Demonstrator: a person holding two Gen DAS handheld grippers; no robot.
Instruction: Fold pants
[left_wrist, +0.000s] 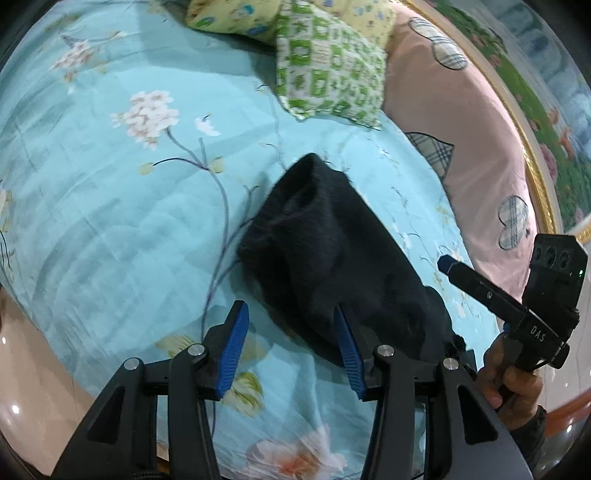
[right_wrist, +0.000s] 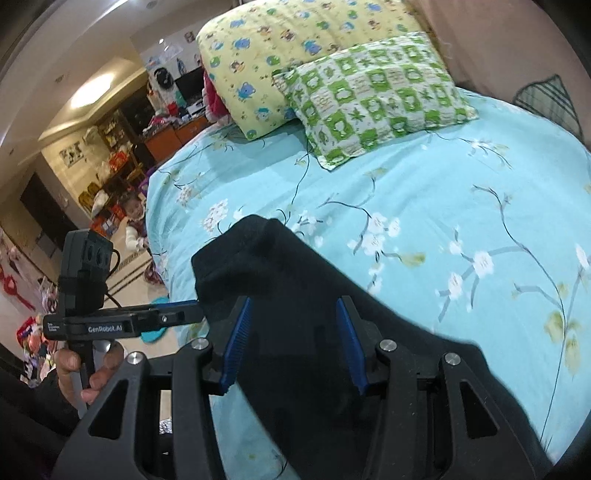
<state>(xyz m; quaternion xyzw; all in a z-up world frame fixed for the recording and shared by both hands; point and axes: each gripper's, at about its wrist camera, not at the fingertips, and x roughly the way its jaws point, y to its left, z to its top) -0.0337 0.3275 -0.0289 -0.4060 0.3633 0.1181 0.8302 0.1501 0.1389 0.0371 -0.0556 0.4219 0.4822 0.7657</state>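
The black pants (left_wrist: 332, 251) lie in a folded heap on the light blue flowered bedsheet (left_wrist: 122, 229). In the left wrist view my left gripper (left_wrist: 290, 325) is open just in front of the heap. Its right finger stands at the cloth's near edge, and its pads press on nothing. My right gripper (left_wrist: 447, 264) reaches in from the right, held by a hand (left_wrist: 513, 380). In the right wrist view the right gripper (right_wrist: 293, 325) hovers open over the pants (right_wrist: 295, 266), with dark cloth showing in the gap beneath it. The left gripper (right_wrist: 184, 308) points at the pants' left edge.
A green checked pillow (right_wrist: 373, 96) and a yellow cartoon pillow (right_wrist: 295, 48) lie at the head of the bed. A pink cover with plaid hearts (left_wrist: 461, 129) runs along the right. A small child (right_wrist: 135, 218) stands on the floor beyond the bed's left edge, in front of cluttered shelves.
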